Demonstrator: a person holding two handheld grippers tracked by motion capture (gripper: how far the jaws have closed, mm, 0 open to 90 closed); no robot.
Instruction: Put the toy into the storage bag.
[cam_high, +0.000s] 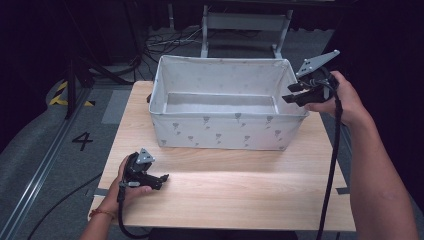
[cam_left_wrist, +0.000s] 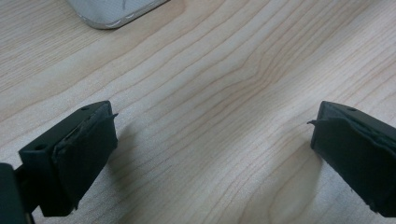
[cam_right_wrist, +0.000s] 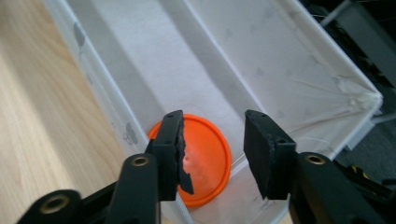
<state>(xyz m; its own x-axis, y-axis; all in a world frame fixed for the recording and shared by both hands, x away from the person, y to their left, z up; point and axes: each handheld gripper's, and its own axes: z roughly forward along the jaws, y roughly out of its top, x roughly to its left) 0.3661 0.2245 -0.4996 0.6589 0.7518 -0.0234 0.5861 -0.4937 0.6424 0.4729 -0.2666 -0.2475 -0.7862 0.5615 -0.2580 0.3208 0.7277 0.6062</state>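
While the right gripper (cam_high: 295, 95) is held above the right end of the bin (cam_high: 225, 131), its fingers (cam_right_wrist: 173, 140) are seen partly apart, with nothing pressed between them. An orange disc (cam_right_wrist: 205, 161) is seen lying flat on the bottom of the bin, below these fingers and close to the corner at the bin's near wall. It cannot be told whether the disc touches that wall. The bin is made of white fabric with small grey marks, and it is placed on the far half of the table (cam_high: 240, 195). On the near side of the bin, toward its left end, the left gripper (cam_high: 162, 178) is rested on the table. Its fingers (cam_left_wrist: 84, 154) are spread wide over bare wood, and nothing is held by them. A corner of the bin is seen just beyond them.
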